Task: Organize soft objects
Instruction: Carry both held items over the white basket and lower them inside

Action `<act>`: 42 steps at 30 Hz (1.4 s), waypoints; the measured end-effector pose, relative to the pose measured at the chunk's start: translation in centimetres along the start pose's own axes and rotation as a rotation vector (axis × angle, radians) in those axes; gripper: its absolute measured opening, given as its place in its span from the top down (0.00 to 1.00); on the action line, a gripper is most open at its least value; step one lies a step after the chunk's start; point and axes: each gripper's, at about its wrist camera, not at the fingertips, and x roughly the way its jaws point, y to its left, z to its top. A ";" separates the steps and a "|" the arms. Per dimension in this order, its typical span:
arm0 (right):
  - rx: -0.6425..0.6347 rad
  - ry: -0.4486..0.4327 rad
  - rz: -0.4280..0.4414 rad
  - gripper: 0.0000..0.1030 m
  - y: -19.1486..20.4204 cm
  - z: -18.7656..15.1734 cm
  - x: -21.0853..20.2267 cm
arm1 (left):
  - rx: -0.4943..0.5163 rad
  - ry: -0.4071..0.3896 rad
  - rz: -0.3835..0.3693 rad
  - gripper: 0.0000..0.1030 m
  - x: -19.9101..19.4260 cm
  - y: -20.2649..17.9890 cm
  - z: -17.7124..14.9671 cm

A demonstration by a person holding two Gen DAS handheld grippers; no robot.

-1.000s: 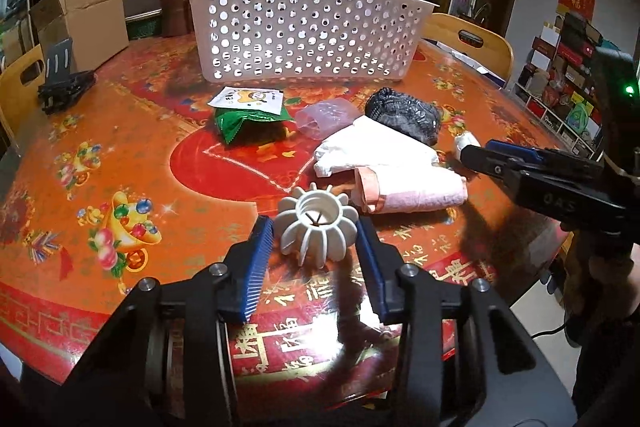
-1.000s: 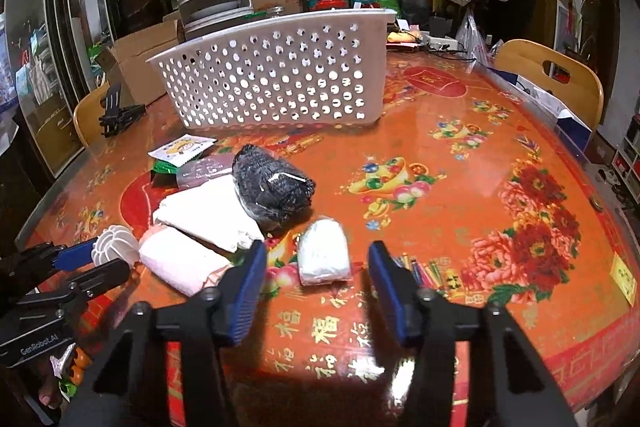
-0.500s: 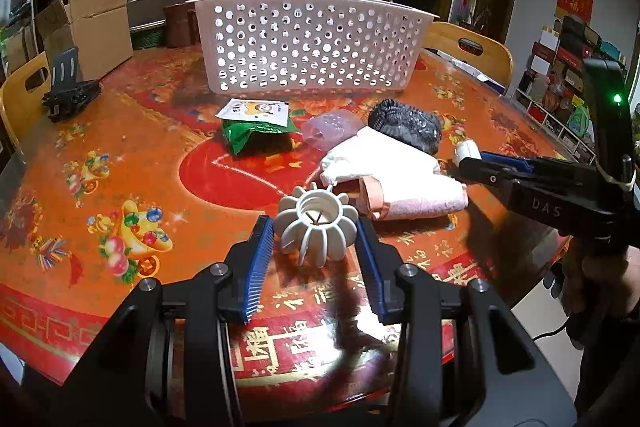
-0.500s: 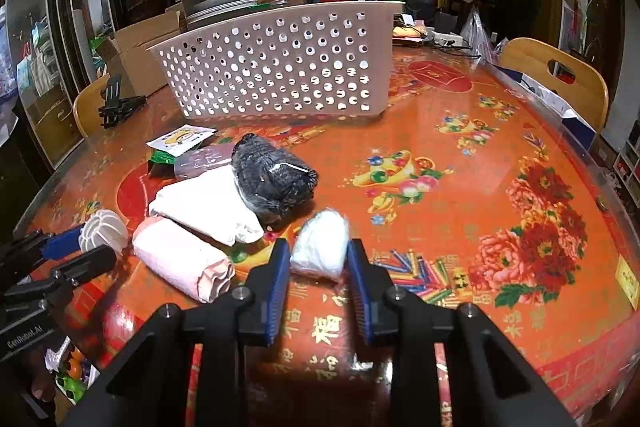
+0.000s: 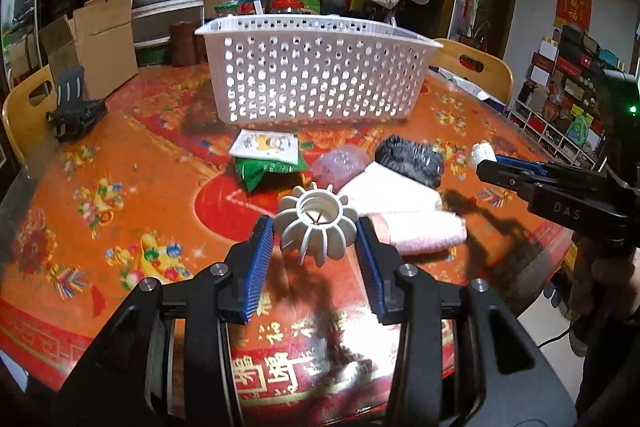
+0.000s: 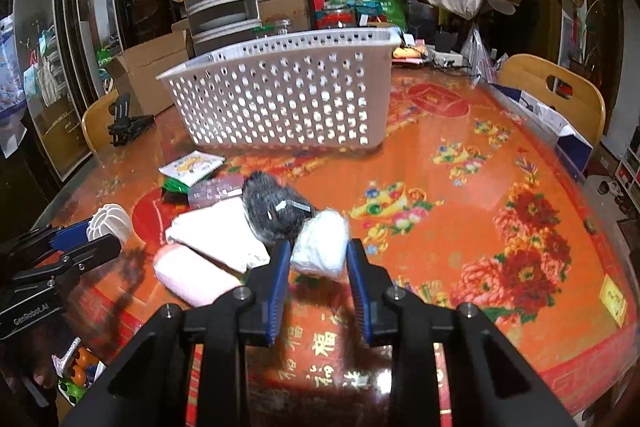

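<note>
Fingers (image 5: pixel 266 255) clamping ribbed white ball (image 5: pixel 318 227), right gripper (image 6: pixel 318 263) apparently squeezing white bundle (image 6: pixel 322 243)

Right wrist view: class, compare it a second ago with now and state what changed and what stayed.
The right tongs have just closed onto the small white wrapped bundle, which earlier lay loose between open pads, and lifted it slightly. The left tongs keep gripping the white ribbed plastic ball. The white perforated basket stays put.

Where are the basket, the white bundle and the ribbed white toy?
basket (image 6: pixel 280 103), right wrist view, front perforated wall.
white bundle (image 6: pixel 322 243), right wrist view, middle of its wrapped body.
ribbed white toy (image 5: pixel 318 227), left wrist view, its ribbed side below the opening.
</note>
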 end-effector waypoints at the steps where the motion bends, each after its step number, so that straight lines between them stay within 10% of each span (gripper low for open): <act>1: 0.000 -0.006 0.003 0.73 0.0 0.2 -0.2 | 0.003 -0.003 -0.001 0.62 -0.1 0.0 0.2; 29: -0.098 -0.110 0.019 0.73 -0.7 12.8 -2.7 | 0.039 -0.133 0.015 0.62 -0.6 0.3 16.9; 42: -0.115 -0.018 0.008 0.73 -0.4 20.1 2.9 | 0.011 -0.008 -0.010 0.62 6.6 1.2 25.9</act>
